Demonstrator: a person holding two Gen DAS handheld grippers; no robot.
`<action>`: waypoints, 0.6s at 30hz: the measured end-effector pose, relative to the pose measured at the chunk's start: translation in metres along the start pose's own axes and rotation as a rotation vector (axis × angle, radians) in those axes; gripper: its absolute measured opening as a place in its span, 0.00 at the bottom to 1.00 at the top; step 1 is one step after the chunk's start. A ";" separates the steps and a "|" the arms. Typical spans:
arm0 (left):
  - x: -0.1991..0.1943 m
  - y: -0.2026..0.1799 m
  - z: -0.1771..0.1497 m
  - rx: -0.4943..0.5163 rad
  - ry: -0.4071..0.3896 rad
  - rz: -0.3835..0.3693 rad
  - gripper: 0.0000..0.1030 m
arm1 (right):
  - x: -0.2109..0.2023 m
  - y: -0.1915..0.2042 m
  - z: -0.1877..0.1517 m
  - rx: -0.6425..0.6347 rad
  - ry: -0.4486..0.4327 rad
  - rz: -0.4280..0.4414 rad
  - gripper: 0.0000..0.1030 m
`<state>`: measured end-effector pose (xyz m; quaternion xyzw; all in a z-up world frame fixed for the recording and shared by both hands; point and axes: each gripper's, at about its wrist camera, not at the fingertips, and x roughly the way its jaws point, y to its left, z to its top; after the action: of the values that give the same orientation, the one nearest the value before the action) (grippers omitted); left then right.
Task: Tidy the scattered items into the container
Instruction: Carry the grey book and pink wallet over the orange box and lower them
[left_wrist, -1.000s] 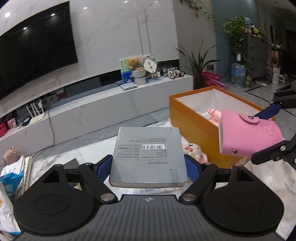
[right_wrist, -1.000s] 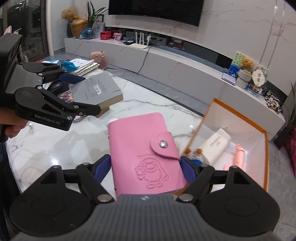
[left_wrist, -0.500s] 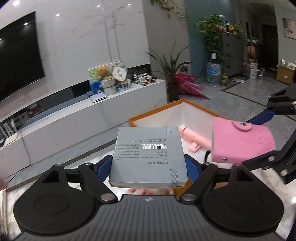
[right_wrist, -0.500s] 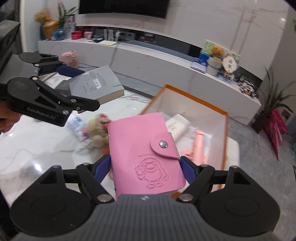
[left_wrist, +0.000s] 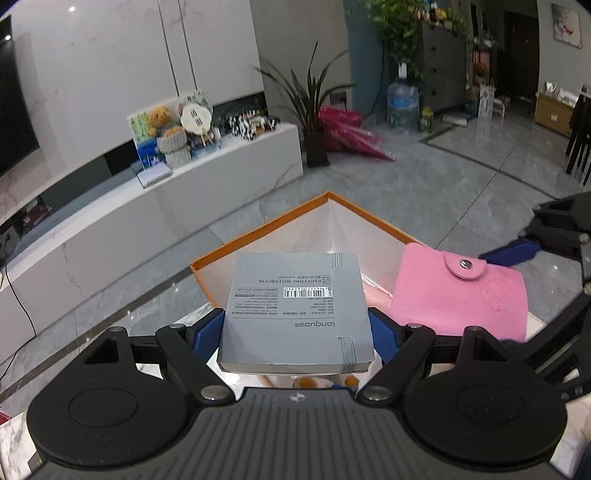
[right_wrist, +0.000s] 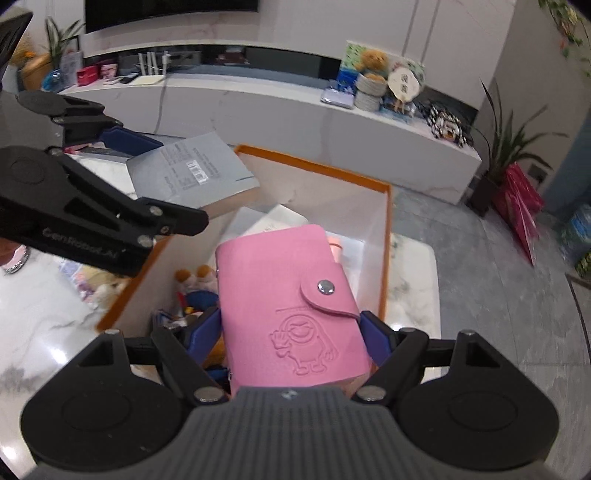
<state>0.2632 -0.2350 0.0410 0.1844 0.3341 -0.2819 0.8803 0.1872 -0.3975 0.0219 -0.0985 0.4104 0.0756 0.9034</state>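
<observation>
The right gripper (right_wrist: 291, 328), clamped on the pink card holder (right_wrist: 291, 306), hangs over the orange box (right_wrist: 386, 236), its cavity toward 12 o'clock. The left gripper (left_wrist: 295, 328) grips the grey notebook (left_wrist: 295, 310) above the box's near corner, the card holder at 3 o'clock.

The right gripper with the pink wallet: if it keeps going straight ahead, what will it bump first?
Probably the far white inner wall of the orange box, since the right gripper points across its open top; depth is unclear.

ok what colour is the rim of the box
Orange, around white inner walls; the box rim shows best in the right wrist view.
</observation>
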 end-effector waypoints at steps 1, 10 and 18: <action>0.004 0.000 0.003 -0.001 0.009 0.001 0.92 | 0.004 -0.004 0.001 0.011 0.008 0.002 0.79; 0.039 -0.009 0.019 0.026 0.075 0.020 0.92 | 0.031 -0.017 0.003 0.052 0.048 0.022 0.79; 0.069 0.006 0.027 -0.073 0.148 0.008 0.92 | 0.059 -0.018 0.018 0.050 0.058 -0.013 0.79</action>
<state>0.3224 -0.2698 0.0128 0.1736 0.4075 -0.2518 0.8605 0.2425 -0.4069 -0.0086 -0.0806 0.4374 0.0568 0.8938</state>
